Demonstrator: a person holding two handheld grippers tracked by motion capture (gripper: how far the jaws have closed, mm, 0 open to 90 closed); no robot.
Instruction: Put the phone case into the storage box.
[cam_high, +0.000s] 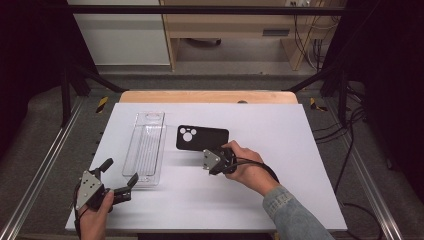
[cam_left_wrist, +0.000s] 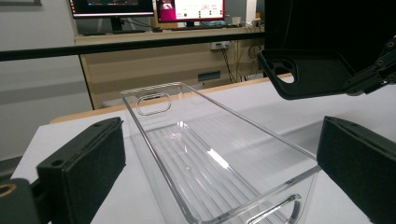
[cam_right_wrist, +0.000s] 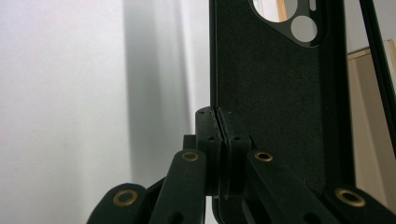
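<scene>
A black phone case with round camera cut-outs hangs just above the white table, right of a clear plastic tray. My right gripper is shut on the case's near edge. In the right gripper view its jaws pinch the rim of the case. My left gripper rests at the tray's near end, open with nothing between its jaws. The left gripper view shows the left gripper with its pads wide apart either side of the tray, and the lifted case at upper right.
A white mat covers the table, with a wooden edge at the far side. Metal rails run along both sides. Cables lie on the floor at the right. A desk with monitors stands beyond.
</scene>
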